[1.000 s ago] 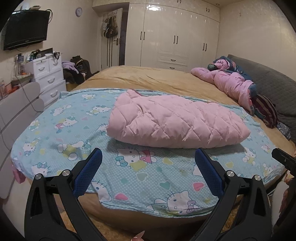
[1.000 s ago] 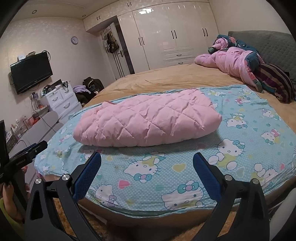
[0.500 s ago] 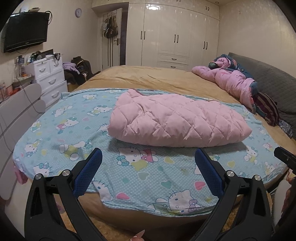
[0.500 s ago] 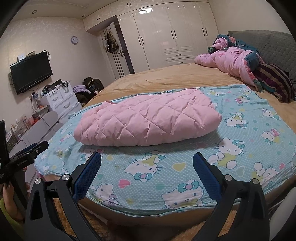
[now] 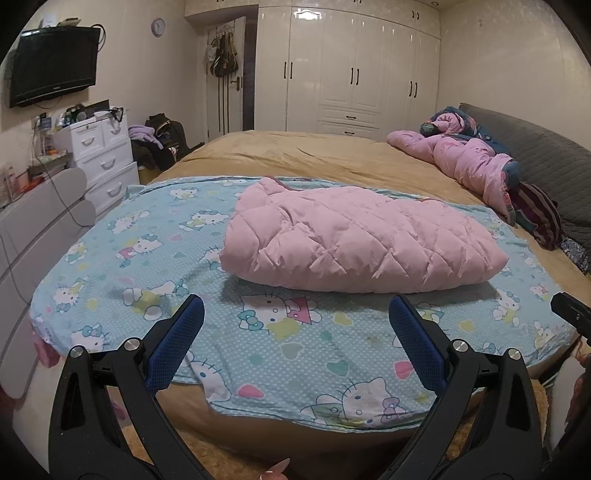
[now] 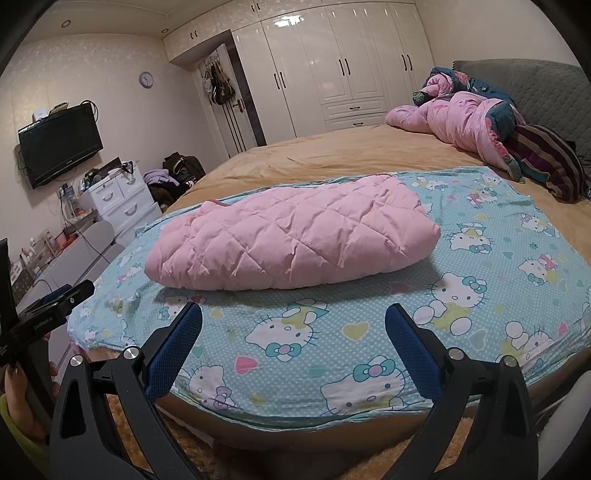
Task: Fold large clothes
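Pink quilted jacket (image 5: 354, 240) lying folded on cartoon sheet (image 5: 280, 343). Left gripper (image 5: 295, 328), right gripper (image 6: 293, 328) hovering apart, empty. Risk: puffy bundle springing open, slipping.

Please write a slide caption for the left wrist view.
Open left tongs face a folded pink quilted jacket on a cartoon-cat sheet.

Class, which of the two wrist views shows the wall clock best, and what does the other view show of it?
The right wrist view: the wall clock sits clear of the frame edge, its face and hands visible. In the left wrist view the clock is higher, near the top edge, its hands harder to read.
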